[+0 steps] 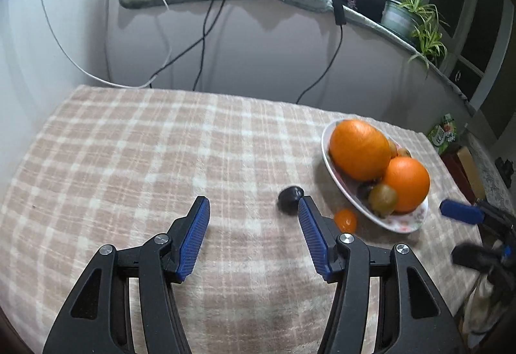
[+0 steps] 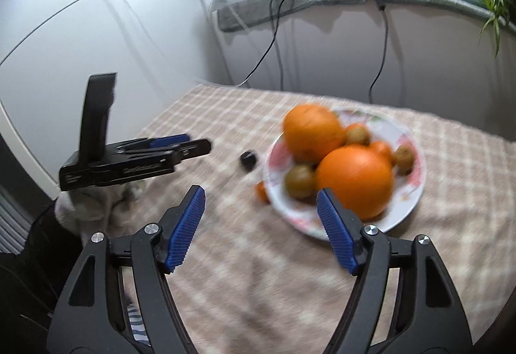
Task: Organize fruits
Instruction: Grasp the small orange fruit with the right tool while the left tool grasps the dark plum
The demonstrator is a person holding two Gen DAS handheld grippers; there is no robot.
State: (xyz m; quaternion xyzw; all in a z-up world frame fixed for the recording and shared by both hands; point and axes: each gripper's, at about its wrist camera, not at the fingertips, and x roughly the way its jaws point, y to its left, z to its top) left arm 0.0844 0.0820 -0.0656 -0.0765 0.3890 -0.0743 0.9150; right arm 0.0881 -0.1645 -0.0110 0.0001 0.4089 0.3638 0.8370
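Observation:
A white flowered plate (image 1: pixel 407 225) (image 2: pixel 306 226) sits on the checked tablecloth and holds two oranges (image 1: pixel 359 152) (image 2: pixel 354 180) and several small greenish-brown fruits (image 1: pixel 382 199) (image 2: pixel 300 181). Left of the plate, a dark round fruit (image 1: pixel 290 196) (image 2: pixel 247 160) and a small orange fruit (image 1: pixel 345 220) (image 2: pixel 261 191) lie on the cloth. My left gripper (image 1: pixel 253 202) (image 2: pixel 190 142) is open and empty, its right finger just in front of the dark fruit. My right gripper (image 2: pixel 261 192) is open and empty in front of the plate's near-left rim. The right wrist view is blurred.
The checked tablecloth (image 1: pixel 145 160) stretches bare to the left. Behind the table are a white wall with hanging cables (image 1: pixel 206 31), a padded sill, and a potted plant (image 1: pixel 416 12). Packages (image 1: pixel 446 131) stand past the table's right edge.

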